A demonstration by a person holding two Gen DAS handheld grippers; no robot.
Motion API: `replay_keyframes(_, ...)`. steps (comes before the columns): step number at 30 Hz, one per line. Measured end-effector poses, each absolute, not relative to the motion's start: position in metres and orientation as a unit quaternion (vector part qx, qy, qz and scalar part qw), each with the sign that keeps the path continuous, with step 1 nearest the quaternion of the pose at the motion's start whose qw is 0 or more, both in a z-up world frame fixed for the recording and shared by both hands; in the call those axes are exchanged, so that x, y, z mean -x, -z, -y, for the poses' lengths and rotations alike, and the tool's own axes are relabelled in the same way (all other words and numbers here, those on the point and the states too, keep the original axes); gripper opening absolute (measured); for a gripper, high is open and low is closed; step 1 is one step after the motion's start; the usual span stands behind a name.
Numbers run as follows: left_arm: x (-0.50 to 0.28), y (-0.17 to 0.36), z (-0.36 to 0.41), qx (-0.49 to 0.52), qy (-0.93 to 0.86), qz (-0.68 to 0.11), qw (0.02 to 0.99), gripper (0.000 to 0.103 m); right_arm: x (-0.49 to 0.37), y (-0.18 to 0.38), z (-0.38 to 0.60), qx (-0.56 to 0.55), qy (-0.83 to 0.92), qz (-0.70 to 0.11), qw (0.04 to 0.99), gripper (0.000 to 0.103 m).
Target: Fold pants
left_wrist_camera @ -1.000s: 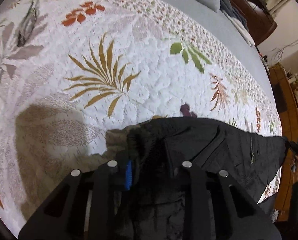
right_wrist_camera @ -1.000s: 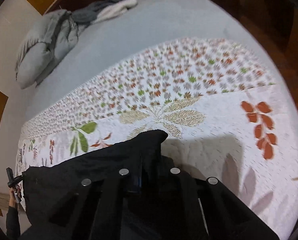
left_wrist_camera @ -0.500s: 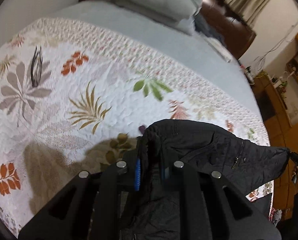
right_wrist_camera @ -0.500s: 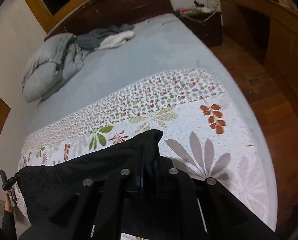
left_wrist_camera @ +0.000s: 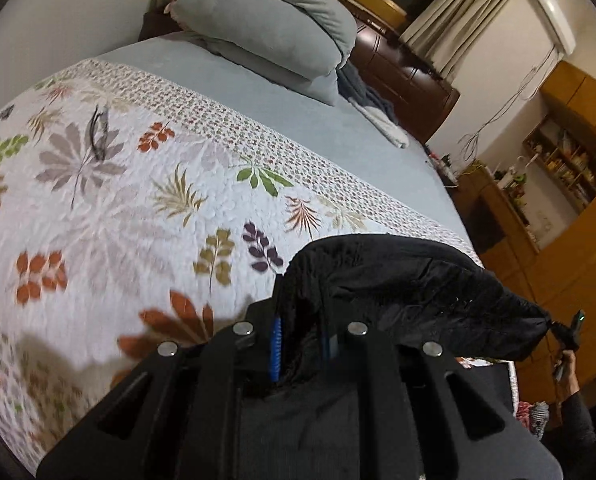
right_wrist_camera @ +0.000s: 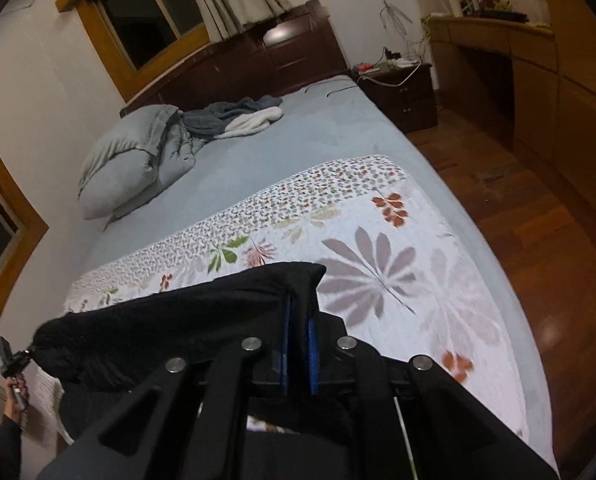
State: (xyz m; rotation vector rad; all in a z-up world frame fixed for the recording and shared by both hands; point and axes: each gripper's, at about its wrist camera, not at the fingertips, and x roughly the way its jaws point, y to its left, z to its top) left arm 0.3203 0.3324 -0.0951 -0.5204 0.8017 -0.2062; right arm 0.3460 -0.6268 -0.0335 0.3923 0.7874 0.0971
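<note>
The black pants (left_wrist_camera: 410,284) hang stretched between my two grippers, lifted above the floral quilt (left_wrist_camera: 109,200). My left gripper (left_wrist_camera: 300,344) is shut on one corner of the pants' edge. In the left wrist view the cloth runs right to my right gripper (left_wrist_camera: 566,334), seen small at the far end. My right gripper (right_wrist_camera: 298,344) is shut on the other corner of the pants (right_wrist_camera: 185,324). In the right wrist view the cloth runs left to my left gripper (right_wrist_camera: 11,360). The lower part of the pants hangs down out of sight.
The quilt (right_wrist_camera: 398,264) covers the near half of a grey-blue bed (right_wrist_camera: 298,144). Grey pillows (left_wrist_camera: 265,28) and a heap of clothes (right_wrist_camera: 233,118) lie by the dark headboard (right_wrist_camera: 257,64). A nightstand (right_wrist_camera: 398,92), wooden cabinets (right_wrist_camera: 538,80) and wood floor (right_wrist_camera: 538,240) lie beyond.
Both grippers have risen and tilted up with the pants held between them. The pants have come up off the quilt, and more of the bed and room shows.
</note>
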Motion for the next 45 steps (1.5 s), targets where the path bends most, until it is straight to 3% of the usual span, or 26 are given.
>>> replay_keyframes(15, -0.220, 0.146, -0.346, 0.277, 0.091, -0.398, 0.870, 0.013, -0.200, 0.074, 0.620, -0.209, -0.015, -0.346, 0.915, 0.009)
replay_keyframes(18, -0.208, 0.160, -0.345, 0.270, 0.090, -0.411, 0.866, 0.014, -0.177, 0.091, 0.616, -0.221, -0.007, -0.348, 0.911, 0.014)
replay_keyframes(23, -0.192, 0.182, -0.338, 0.247, 0.085, -0.439, 0.860, 0.017, -0.142, 0.117, 0.599, -0.227, 0.016, -0.357, 0.906, 0.038)
replay_keyframes(24, -0.187, 0.188, -0.339, 0.246, 0.082, -0.446, 0.857, 0.020, -0.137, 0.121, 0.598, -0.230, 0.022, -0.359, 0.904, 0.043)
replay_keyframes(26, -0.180, 0.194, -0.340, 0.238, 0.070, -0.455, 0.855, 0.027, -0.124, 0.134, 0.599, -0.246, 0.041, -0.368, 0.896, 0.063)
replay_keyframes(28, -0.170, 0.199, -0.343, 0.228, 0.046, -0.467, 0.853, 0.040, -0.111, 0.143, 0.605, -0.273, 0.052, -0.367, 0.888, 0.064)
replay_keyframes(30, -0.159, 0.200, -0.346, 0.202, 0.006, -0.477, 0.855, 0.060, -0.098, 0.153, 0.613, -0.313, 0.058, -0.366, 0.874, 0.069)
replay_keyframes(39, -0.102, 0.159, -0.329, 0.225, -0.001, -0.409, 0.884, 0.090, -0.078, 0.196, 0.591, -0.490, -0.025, -0.348, 0.799, 0.070)
replay_keyframes(45, -0.115, 0.162, -0.263, 0.287, 0.100, -0.409, 0.860, 0.092, -0.099, 0.225, 0.577, -0.554, -0.027, -0.326, 0.766, 0.070)
